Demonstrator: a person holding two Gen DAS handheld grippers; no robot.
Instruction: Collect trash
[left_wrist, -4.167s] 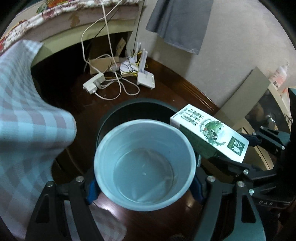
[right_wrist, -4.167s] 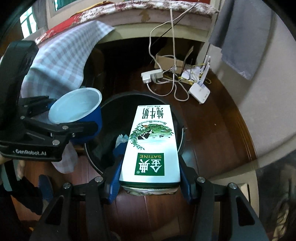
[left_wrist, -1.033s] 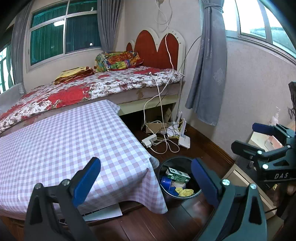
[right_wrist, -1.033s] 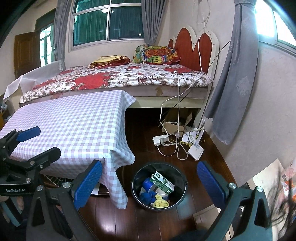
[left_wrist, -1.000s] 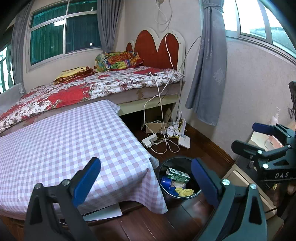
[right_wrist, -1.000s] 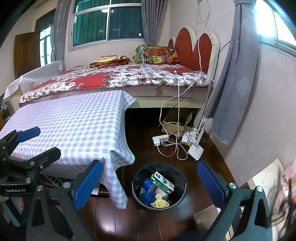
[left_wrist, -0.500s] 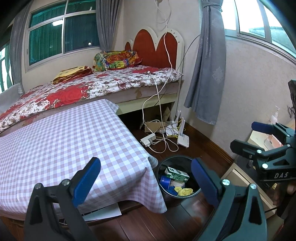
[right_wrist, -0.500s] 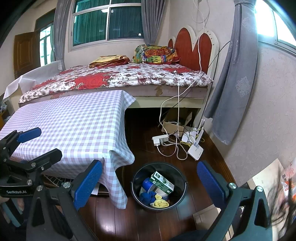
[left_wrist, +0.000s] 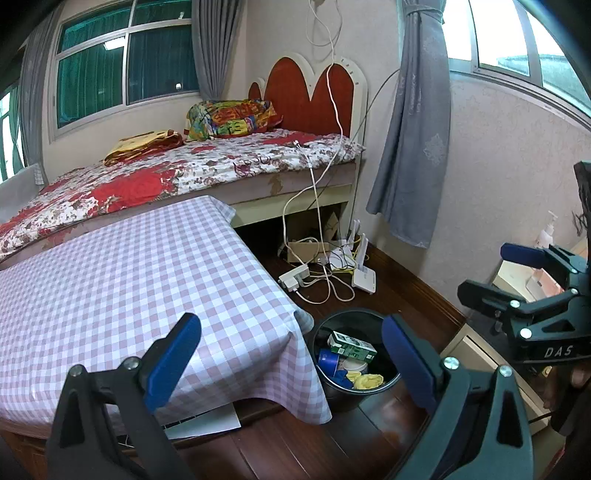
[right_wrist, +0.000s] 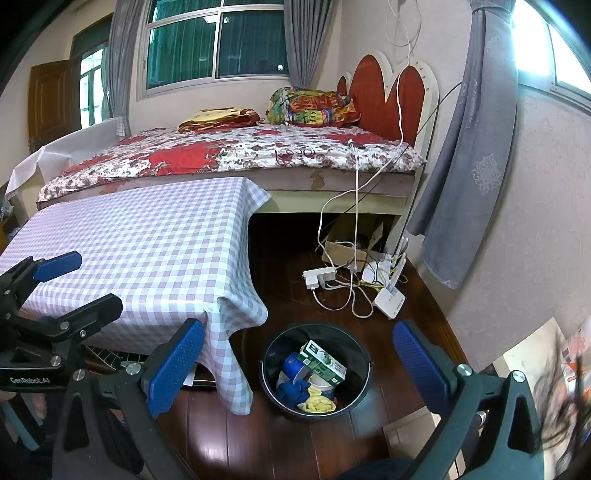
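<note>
A black bin (right_wrist: 275, 387) stands on the dark wood floor by the table corner. In it lie a green-and-white milk carton (right_wrist: 322, 362), a blue cup (right_wrist: 294, 365), a yellow crumpled scrap (right_wrist: 318, 404) and blue cloth. The left wrist view shows the same bin (left_wrist: 343, 393) with the carton (left_wrist: 351, 345) on top. My left gripper (left_wrist: 291, 358) is open and empty, high above the table edge. My right gripper (right_wrist: 297, 365) is open and empty too, held well above the bin. Each gripper shows in the other's view: the right gripper (left_wrist: 517, 273), the left gripper (right_wrist: 66, 280).
A table with a pink checked cloth (left_wrist: 110, 280) fills the left. Behind it is a bed with a floral cover (right_wrist: 236, 151). A power strip (right_wrist: 319, 277), a router (right_wrist: 388, 297) and white cables lie on the floor beyond the bin. Grey curtain (right_wrist: 469, 155) hangs right.
Since 4.2 s ago both grippers let go of the blue cup and the carton, which now lie in the bin, and rose far back. Over the last second the views barely shift.
</note>
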